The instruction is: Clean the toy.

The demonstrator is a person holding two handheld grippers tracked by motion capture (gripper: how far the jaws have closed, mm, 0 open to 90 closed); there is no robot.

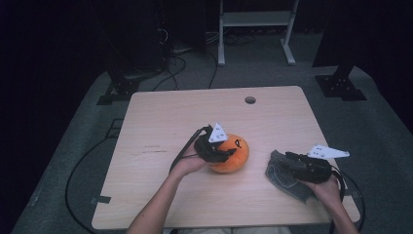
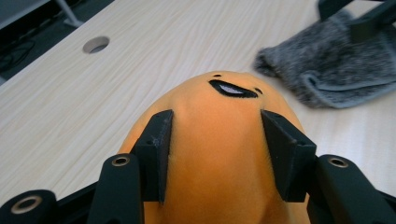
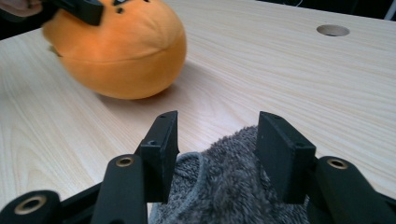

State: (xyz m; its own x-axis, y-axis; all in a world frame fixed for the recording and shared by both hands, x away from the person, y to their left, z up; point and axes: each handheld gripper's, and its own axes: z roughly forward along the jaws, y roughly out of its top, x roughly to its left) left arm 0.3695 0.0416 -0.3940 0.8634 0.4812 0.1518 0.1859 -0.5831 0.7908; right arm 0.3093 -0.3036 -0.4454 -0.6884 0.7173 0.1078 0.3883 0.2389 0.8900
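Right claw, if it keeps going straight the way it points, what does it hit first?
Likely the grey cloth already between its open jaws; past that comes bare table, with the orange plush off to one side.

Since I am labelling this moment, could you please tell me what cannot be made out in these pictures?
- Orange plush toy: its rear end, cut off by the bottom edge in the left gripper view.
- Grey fuzzy cloth: what kind of item it is; in the high view the right tongs cover its middle.
- Whether the right tongs' pads press the cloth, right gripper view.

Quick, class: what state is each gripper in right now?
Left gripper: shut on the orange plush toy.
Right gripper: open, jaws around the grey fuzzy cloth.
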